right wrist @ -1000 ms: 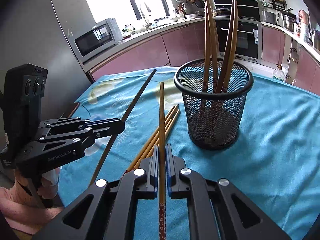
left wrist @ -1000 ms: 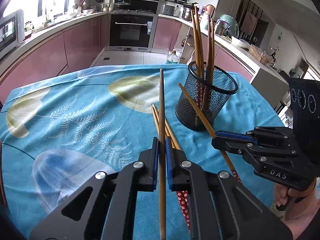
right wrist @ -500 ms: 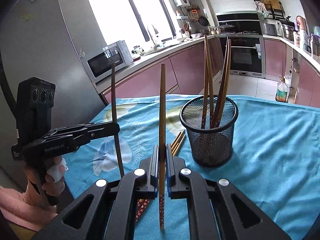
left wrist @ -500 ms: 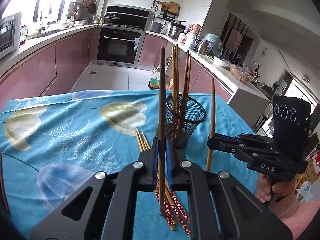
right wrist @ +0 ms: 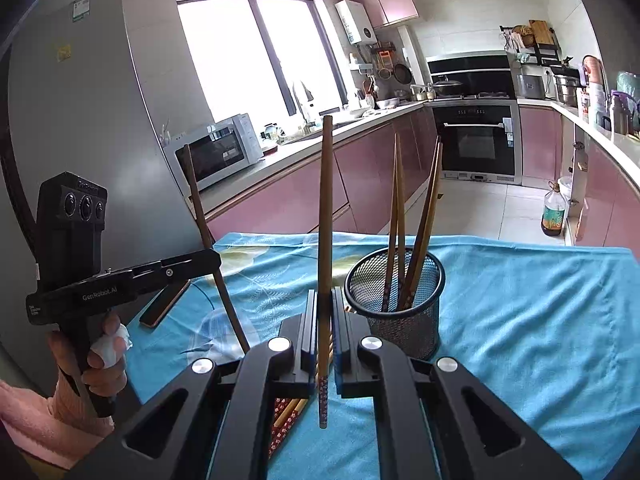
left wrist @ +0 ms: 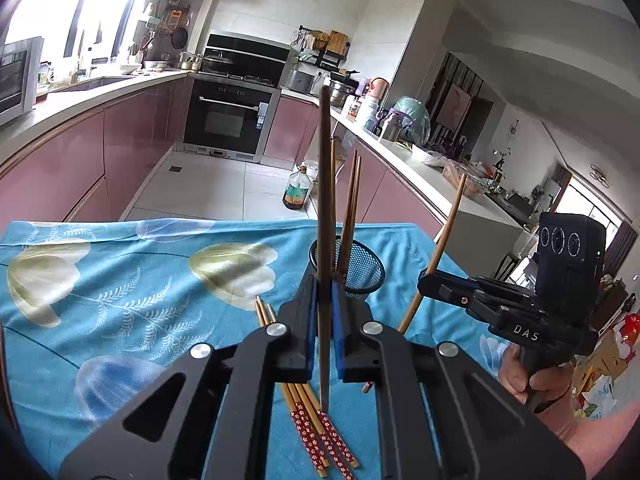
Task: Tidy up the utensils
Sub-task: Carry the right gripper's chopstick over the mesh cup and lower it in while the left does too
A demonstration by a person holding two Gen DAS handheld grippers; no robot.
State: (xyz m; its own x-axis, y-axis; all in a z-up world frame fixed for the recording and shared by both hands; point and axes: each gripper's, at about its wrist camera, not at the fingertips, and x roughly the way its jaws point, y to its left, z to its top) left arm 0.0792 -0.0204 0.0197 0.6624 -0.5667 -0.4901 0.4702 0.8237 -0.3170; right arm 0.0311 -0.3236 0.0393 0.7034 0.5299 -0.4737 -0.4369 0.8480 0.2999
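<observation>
My left gripper (left wrist: pixel 324 320) is shut on a dark brown chopstick (left wrist: pixel 324 200), held upright above the table. My right gripper (right wrist: pixel 325 332) is shut on a lighter chopstick (right wrist: pixel 325 220) with a red patterned end, also upright. A black mesh cup (right wrist: pixel 396 304) stands on the blue cloth with several chopsticks (right wrist: pixel 420 224) in it; it also shows in the left wrist view (left wrist: pixel 360 268), just beyond my left gripper. Several loose chopsticks (left wrist: pixel 316 428) with red patterned ends lie on the cloth under my left gripper. Each gripper shows in the other's view, the right one (left wrist: pixel 436 280) and the left one (right wrist: pixel 208 260).
The table wears a blue floral cloth (left wrist: pixel 120 300). A phone-like flat object (right wrist: pixel 164 304) lies near the table's left edge. Kitchen counters, an oven (right wrist: pixel 476 140) and a bottle on the floor (right wrist: pixel 554 212) lie beyond the table.
Both grippers have risen and pulled back with their chopsticks, tilting them upright. The cup and the loose chopsticks now look farther below.
</observation>
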